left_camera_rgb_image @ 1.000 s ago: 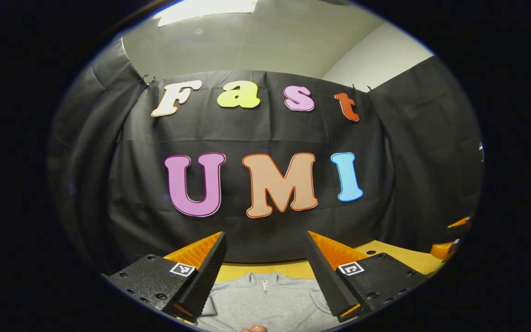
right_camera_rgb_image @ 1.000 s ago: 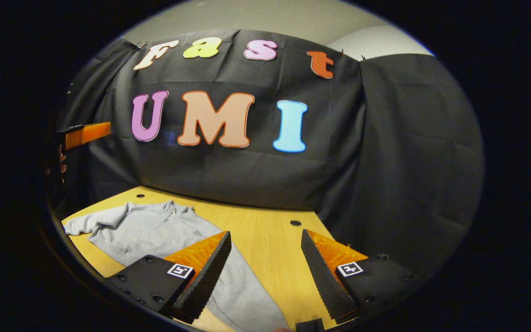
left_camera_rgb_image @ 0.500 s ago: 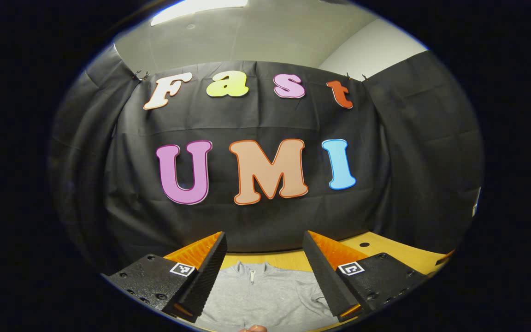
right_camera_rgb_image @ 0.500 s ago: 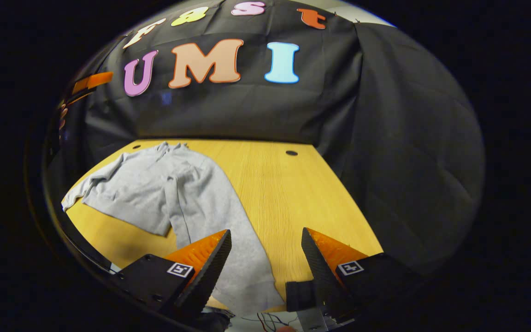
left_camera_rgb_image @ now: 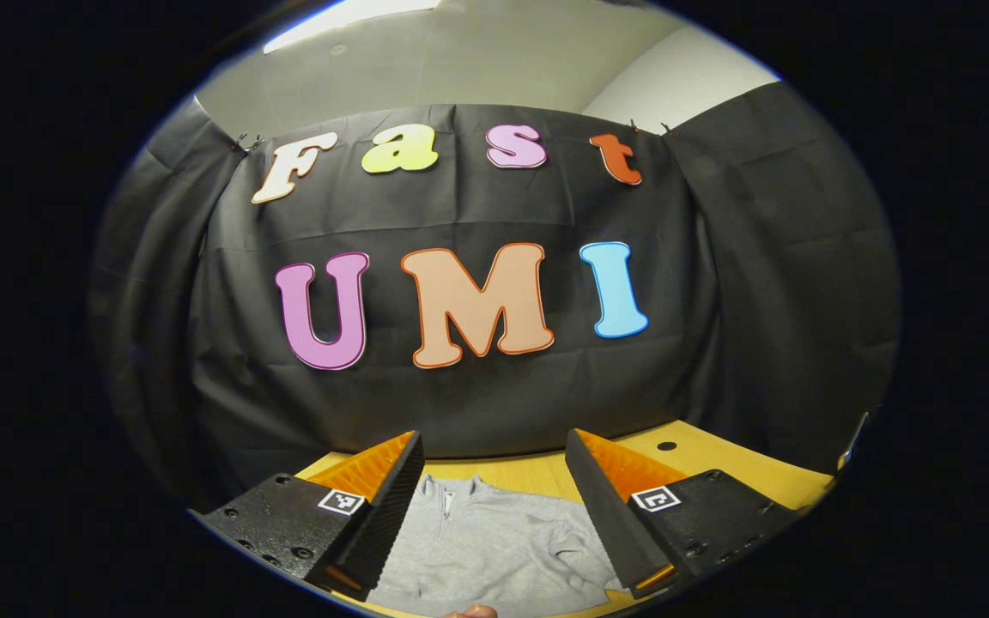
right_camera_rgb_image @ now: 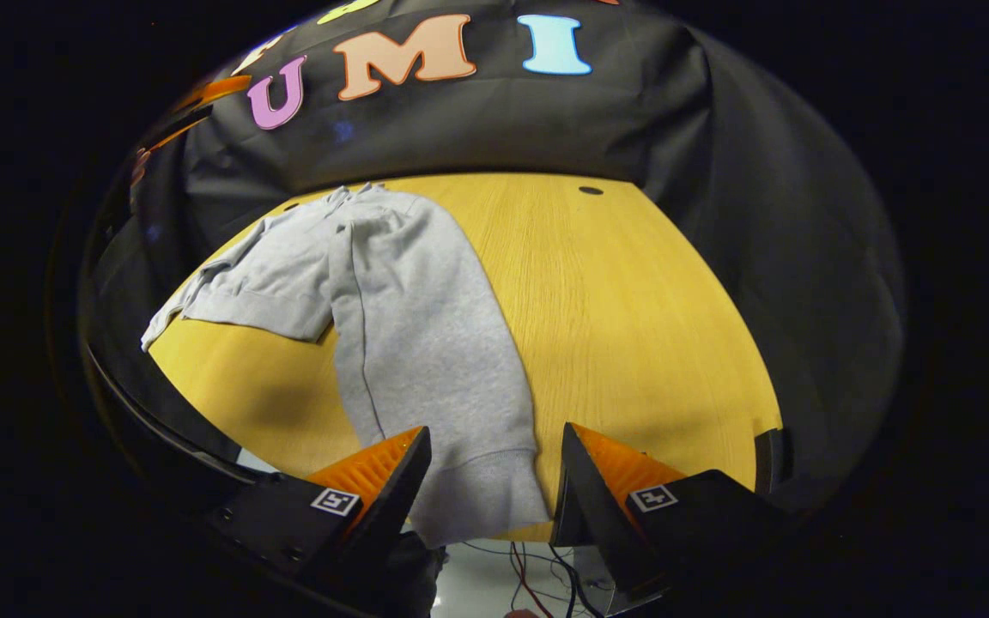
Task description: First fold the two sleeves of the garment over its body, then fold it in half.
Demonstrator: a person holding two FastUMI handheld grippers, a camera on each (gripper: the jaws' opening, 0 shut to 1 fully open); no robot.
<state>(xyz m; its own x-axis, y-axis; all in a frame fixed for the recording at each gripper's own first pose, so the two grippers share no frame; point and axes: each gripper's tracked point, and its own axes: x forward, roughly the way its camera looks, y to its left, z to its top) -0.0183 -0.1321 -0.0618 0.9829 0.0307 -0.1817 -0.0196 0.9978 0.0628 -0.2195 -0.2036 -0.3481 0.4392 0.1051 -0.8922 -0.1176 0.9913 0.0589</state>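
The right gripper (right_camera_rgb_image: pixel 490 481) has tipped down in the last second, fingers apart and holding nothing, over the sleeve cuff (right_camera_rgb_image: pixel 482 498). Looks ready to grab it. The left gripper (left_camera_rgb_image: pixel 494 506) waits open too. The grey garment (right_camera_rgb_image: pixel 348 275) lies flat on the wooden table (right_camera_rgb_image: pixel 632 300), collar toward the far wall, sleeve (right_camera_rgb_image: pixel 426 343) stretching long toward us.

No readable text, brand or number on the grey garment (right_camera_rgb_image: pixel 409 300) or the tabletop (right_camera_rgb_image: pixel 632 326). Small square black-and-white marker tags on the fingers of the left tool (left_camera_rgb_image: pixel 494 506) and the right tool (right_camera_rgb_image: pixel 490 498), not legible as text.
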